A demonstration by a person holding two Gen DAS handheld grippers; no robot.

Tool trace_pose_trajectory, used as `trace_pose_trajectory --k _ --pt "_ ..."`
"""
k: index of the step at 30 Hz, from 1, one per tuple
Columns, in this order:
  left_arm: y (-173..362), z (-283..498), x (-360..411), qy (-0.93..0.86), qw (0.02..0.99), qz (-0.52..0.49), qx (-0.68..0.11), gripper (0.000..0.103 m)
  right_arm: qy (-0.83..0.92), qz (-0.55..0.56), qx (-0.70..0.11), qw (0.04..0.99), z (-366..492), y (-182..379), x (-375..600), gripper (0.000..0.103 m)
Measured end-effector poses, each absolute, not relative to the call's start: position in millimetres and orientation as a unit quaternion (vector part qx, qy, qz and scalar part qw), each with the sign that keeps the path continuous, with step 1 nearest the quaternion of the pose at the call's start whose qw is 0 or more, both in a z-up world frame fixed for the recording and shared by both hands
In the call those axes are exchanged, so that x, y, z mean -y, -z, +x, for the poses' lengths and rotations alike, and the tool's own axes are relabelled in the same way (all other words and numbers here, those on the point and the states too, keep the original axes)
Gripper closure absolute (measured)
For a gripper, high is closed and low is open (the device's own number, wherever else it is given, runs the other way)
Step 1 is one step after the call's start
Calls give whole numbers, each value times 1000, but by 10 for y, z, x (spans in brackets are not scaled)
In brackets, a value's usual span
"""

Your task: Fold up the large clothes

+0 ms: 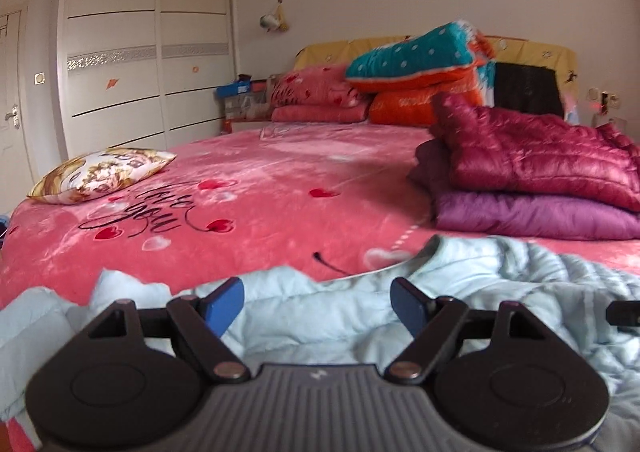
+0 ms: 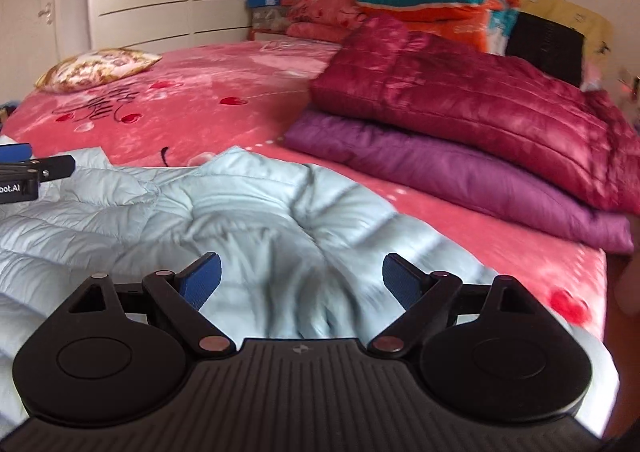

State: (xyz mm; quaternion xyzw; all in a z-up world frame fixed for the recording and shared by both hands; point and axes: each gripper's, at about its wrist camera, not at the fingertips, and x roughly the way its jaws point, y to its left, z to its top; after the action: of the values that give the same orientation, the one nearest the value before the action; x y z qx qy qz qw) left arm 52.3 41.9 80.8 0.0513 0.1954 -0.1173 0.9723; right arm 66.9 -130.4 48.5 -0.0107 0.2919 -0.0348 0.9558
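A pale blue quilted down jacket (image 2: 224, 212) lies rumpled on the near part of the pink bed; it also shows in the left wrist view (image 1: 320, 316). My left gripper (image 1: 318, 306) is open, its blue pads wide apart just above the jacket, holding nothing. My right gripper (image 2: 300, 280) is open over the jacket's right part, holding nothing. The left gripper also shows at the left edge of the right wrist view (image 2: 24, 168).
Two folded down jackets are stacked at the right: a crimson one (image 2: 460, 100) on a purple one (image 2: 460, 180). A patterned cushion (image 1: 104, 172) lies at the far left of the bed (image 1: 260, 180). Folded blankets and pillows (image 1: 416, 64) are piled at the headboard. A white wardrobe (image 1: 148, 40) stands behind.
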Motion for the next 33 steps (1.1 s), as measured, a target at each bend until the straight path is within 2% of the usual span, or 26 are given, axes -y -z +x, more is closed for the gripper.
trace_pose_trajectory --k 15,23,33 --pt "-1228 -639 260 207 960 90 -167 22 144 101 -236 956 -690 -747 2132 0" --pt "-1412 -971 518 234 954 88 -169 22 190 206 -194 940 -1154 -716 2600 0" --pt "-1477 -1263 932 279 939 84 -183 22 252 267 -162 916 -1657 -544 3158 0"
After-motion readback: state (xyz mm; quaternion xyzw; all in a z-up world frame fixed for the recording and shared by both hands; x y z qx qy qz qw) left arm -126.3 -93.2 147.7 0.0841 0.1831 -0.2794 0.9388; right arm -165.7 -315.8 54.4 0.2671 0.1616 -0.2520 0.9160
